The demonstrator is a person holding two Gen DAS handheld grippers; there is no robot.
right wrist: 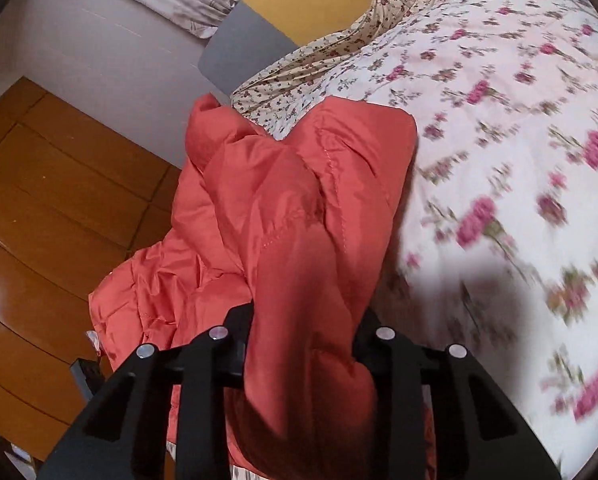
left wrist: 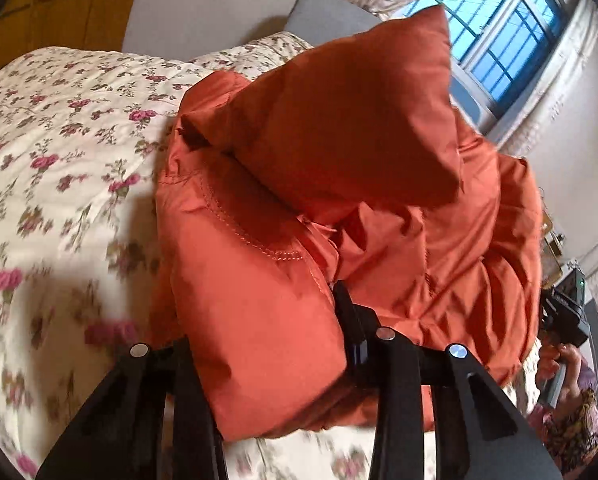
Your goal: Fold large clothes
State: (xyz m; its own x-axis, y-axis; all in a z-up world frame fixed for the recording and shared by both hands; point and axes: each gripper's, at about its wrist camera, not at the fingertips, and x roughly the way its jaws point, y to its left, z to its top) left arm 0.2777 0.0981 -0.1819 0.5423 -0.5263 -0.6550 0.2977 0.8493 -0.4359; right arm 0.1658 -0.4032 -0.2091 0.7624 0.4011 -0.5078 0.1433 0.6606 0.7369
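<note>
Jacket (left wrist: 299, 208) seemingly between both grippers' jaws.

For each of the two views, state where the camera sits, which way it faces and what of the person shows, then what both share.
Left wrist: sits on the left gripper, looking down along its jaws, closed on the orange jacket on the floral bedspread, towards a window; at the right edge, a hand holds the right gripper.
Right wrist: sits on the right gripper, jaws closed on a jacket fold, facing the wooden floor; no hand shows.
Shared: jacket and bedspread.
</note>
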